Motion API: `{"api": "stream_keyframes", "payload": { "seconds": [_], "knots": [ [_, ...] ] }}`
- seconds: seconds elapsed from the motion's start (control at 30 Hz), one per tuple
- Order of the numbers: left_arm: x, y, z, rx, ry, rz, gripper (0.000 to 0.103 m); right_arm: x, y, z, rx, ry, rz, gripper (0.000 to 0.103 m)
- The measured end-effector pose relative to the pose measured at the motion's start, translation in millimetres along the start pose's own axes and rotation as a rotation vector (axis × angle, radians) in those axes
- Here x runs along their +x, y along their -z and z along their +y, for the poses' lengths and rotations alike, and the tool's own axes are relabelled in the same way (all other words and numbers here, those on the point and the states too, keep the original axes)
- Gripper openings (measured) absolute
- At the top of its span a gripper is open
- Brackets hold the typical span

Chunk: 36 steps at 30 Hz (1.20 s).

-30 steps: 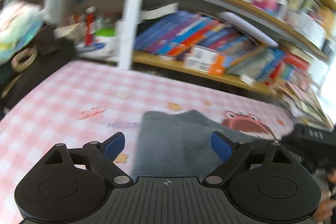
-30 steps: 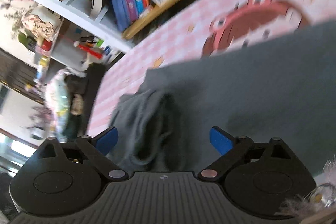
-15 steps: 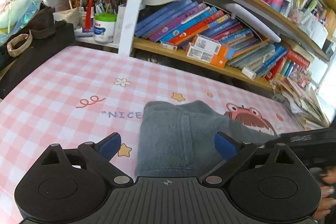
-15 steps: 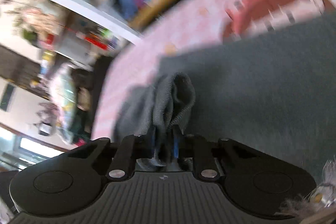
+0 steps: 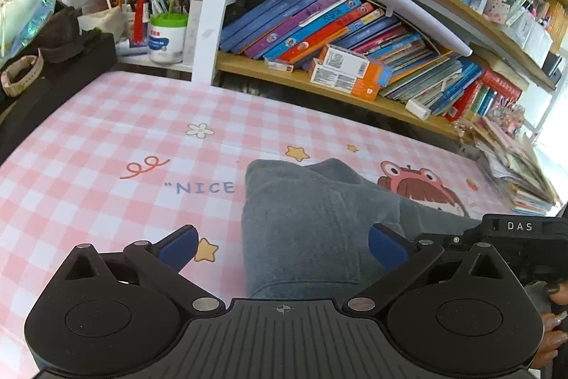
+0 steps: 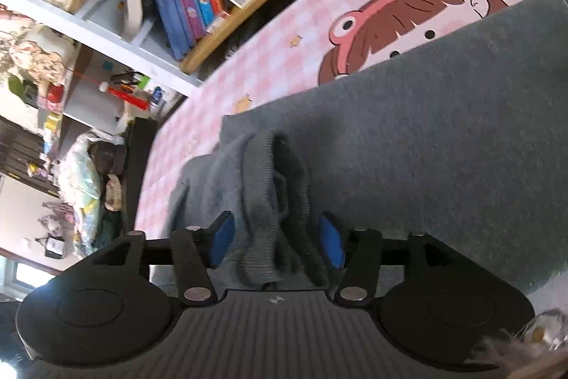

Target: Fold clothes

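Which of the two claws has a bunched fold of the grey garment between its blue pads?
The right claw: its opening pads flank a ribbed fold of the grey garment. The left claw merely hovers wide over flat fabric.

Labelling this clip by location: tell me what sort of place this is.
Probably a child's room or home study corner. Shelves packed with children's books, a pot of pens and pencils, and a pink checked cartoon cloth under the grey garment suggest a home.

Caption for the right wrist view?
Right hand-held gripper opening around a bunched cuff of the grey garment on the pink checked tablecloth.
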<state>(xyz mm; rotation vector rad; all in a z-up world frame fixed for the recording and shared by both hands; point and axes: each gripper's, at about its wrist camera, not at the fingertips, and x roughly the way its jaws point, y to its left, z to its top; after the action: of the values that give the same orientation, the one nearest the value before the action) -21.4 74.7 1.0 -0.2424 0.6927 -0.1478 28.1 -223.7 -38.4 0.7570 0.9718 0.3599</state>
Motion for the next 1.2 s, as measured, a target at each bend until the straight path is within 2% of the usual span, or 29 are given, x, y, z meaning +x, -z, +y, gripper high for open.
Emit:
{"api": "stream_keyframes", "payload": {
  "seconds": [0.33, 0.73, 1.03, 1.2],
  "knots": [
    [-4, 1, -1, 0.004, 0.013, 0.007, 0.103, -10, 2, -4, 0.015, 0.05, -0.034, 0.06],
    [-5, 2, -26, 0.104, 0.047, -0.008, 0.103, -40, 6, -7, -0.016, 0.103, -0.101, 0.064],
    [4, 6, -51, 0.124, 0.094, 0.007, 0.103, -88, 5, -50, 0.12, 0.159, -0.203, 0.064],
    [8, 11, -73, 0.15, 0.148, 0.001, 0.103, -122, 7, -83, 0.211, 0.202, -0.277, 0.061]
  ]
}}
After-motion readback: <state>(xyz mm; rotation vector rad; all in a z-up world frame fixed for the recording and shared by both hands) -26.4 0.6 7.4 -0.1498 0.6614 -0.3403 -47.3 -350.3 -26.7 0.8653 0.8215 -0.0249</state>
